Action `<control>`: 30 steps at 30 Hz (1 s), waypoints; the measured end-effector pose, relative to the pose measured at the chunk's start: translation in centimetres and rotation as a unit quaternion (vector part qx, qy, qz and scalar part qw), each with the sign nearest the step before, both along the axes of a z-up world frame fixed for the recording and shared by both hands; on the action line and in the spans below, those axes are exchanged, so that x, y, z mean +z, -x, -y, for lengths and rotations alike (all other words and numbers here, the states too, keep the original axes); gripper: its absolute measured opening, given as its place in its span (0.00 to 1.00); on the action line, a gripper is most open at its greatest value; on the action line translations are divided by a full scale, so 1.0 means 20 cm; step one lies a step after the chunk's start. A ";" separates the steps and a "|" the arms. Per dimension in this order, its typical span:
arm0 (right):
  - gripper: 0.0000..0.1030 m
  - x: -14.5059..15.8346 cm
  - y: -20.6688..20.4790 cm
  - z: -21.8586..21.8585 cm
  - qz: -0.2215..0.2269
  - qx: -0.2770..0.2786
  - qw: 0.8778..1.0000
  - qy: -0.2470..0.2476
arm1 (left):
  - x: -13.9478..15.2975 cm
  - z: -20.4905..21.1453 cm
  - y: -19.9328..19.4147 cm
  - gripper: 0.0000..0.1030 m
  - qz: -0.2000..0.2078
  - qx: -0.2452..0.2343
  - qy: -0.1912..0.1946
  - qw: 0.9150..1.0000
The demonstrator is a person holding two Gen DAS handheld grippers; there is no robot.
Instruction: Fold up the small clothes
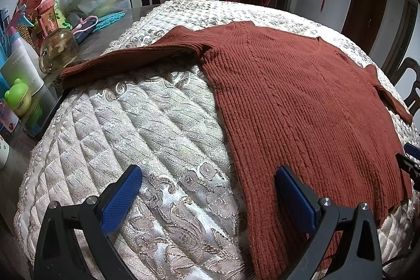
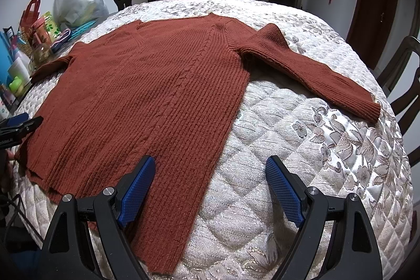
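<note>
Both grippers hang low over the near edge of the table, aimed forward across it. The left gripper [image 1: 208,197] has its blue-padded jaws spread wide, one finger over bare quilt and the other above the hem. The right gripper [image 2: 210,188] is spread just as wide — its left finger over the hem, its right over the quilt. Neither holds anything.

The rust-red ribbed knit sweater [image 1: 288,96] lies flat on the cream quilted floral table cover [image 1: 147,127], its hem toward the grippers and its V-neck pointing away, so its long axis runs from near edge to far. One sleeve [image 2: 309,70] stretches out and slants back toward the near right; the other [image 1: 126,59] reaches left — toward a clear glass jar [image 1: 59,50] among the clutter there.
</note>
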State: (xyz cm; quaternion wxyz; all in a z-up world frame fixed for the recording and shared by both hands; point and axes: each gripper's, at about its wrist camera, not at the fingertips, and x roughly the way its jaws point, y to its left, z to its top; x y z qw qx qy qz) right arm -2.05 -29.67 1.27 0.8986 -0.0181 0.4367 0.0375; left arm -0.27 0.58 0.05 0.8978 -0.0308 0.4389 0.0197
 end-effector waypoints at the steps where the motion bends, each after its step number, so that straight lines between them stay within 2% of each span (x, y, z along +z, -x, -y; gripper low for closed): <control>1: 0.84 0.00 0.00 0.00 0.000 -0.001 1.000 0.000 | 0.00 0.00 0.00 1.00 -0.001 -0.001 0.000 1.000; 7: 0.84 0.09 0.05 -0.01 0.028 0.002 1.000 0.006 | 0.02 -0.01 -0.02 0.99 -0.001 0.001 -0.002 1.000; 11: 0.84 0.16 0.05 -0.06 0.046 0.017 0.999 0.008 | 0.07 -0.05 -0.02 0.98 0.017 0.007 0.005 1.000; 14: 0.84 0.19 0.02 -0.11 0.055 0.040 0.998 0.002 | 0.12 -0.13 -0.04 0.97 0.033 0.027 0.014 0.999; 18: 0.84 0.16 -0.07 -0.20 0.041 0.058 0.997 -0.009 | 0.15 -0.28 -0.12 0.94 0.044 0.061 0.029 0.997; 23: 0.84 0.17 -0.15 -0.30 0.043 0.077 0.996 -0.020 | 0.18 -0.47 -0.23 0.85 0.049 0.114 0.055 0.991; 27: 0.84 0.19 -0.20 -0.36 0.049 0.093 0.994 -0.027 | 0.13 -0.63 -0.35 0.78 0.031 0.161 0.094 0.982; 30: 0.84 0.19 -0.23 -0.38 0.049 0.101 0.993 -0.031 | 0.09 -0.72 -0.41 0.76 0.019 0.186 0.130 0.974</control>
